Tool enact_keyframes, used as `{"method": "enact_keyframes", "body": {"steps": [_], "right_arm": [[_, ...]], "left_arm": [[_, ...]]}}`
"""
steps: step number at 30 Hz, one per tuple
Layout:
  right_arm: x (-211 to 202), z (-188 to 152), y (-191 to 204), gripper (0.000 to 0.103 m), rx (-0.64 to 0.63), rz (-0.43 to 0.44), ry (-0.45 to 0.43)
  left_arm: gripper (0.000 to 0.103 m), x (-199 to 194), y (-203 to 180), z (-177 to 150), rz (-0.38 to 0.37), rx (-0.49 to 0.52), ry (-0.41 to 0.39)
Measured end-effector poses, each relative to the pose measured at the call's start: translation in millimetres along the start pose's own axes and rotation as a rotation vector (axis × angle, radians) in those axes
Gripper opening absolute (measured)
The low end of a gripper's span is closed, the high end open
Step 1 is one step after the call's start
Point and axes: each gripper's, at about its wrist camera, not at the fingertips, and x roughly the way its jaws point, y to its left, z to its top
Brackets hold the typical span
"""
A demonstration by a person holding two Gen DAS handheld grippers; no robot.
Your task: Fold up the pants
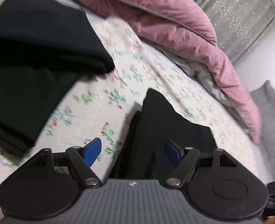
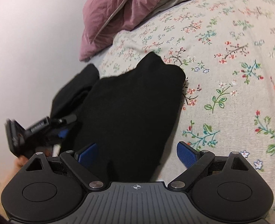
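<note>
On the bed with the flowered sheet point(image 2: 230, 59) lie the black pants point(image 2: 130, 112), near the edge by the white wall. They look already folded at least once: in the right wrist view they make a thick, compact block with rounded corners, and one part point(image 2: 77, 85) hangs over the bed's edge to the left. I judge that the task is well advanced, and what remains is perhaps one more fold or some smoothing. The cloth is dark, soft and without pattern, so I cannot count its layers. A pink duvet point(image 1: 174, 24) is bunched at the far side. The left hand-held gripper point(image 1: 133, 149) is wide open with nothing held, above an edge of the pants. The right hand-held gripper point(image 2: 137, 153) is open too, just over the fabric, its pads not pressing it.
</note>
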Motion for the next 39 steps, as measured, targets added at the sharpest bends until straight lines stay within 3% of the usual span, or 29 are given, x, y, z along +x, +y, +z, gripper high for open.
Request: {"method": "enact_keyframes", "body": {"steps": [3,4,6,7,9,10,12,19,25,33,39], "right_arm": [[2.2,1.7,-8.1,0.091,0.068,0.032,-0.052],[3.8,2.6,-10.0,0.088,0.088,0.039,-0.073],[7.1,3.3,-12.1,0.063,0.105,0.026,-0.110],[9.8,2.9,-13.2,0.056,0.115,0.016,-0.124],[16.4,1.6,-17.3,0.025,0.156,-0.009,-0.142],[19.4,1.3,-18.8,0.021,0.176,-0.017,-0.147],[16.4,-2.1,-22.2,0.011,0.209,-0.004,-0.182],[-17.0,-0.7,-33.2,0.009,0.185,0.031,-0.217],[-71.2,14.8,-72.6,0.009,0.212,0.011,-0.284],[-159.0,61.3,-137.8,0.009,0.193,-0.118,-0.369],[-195.5,119.5,-168.5,0.009,0.125,-0.220,-0.389]], "left_arm": [[0.092,17.2,4.5,4.1,-0.059,-0.025,0.063],[0.086,22.4,4.4,5.1,-0.078,-0.029,0.073],[0.079,33.2,4.0,7.1,-0.104,-0.054,0.097],[0.066,37.4,2.4,8.0,-0.108,-0.061,0.099],[0.057,44.6,1.9,9.0,-0.127,-0.099,0.113],[0.051,44.6,2.6,8.3,-0.144,-0.116,0.110],[0.050,42.6,-0.4,5.1,-0.157,-0.124,0.098],[0.047,54.9,-28.8,5.6,-0.202,-0.129,0.094],[0.046,100.9,-93.8,5.4,-0.287,-0.085,0.149],[0.046,185.0,-193.0,-14.0,-0.407,-0.101,0.223],[0.046,213.7,-226.9,-33.0,-0.470,-0.151,0.182]]}}
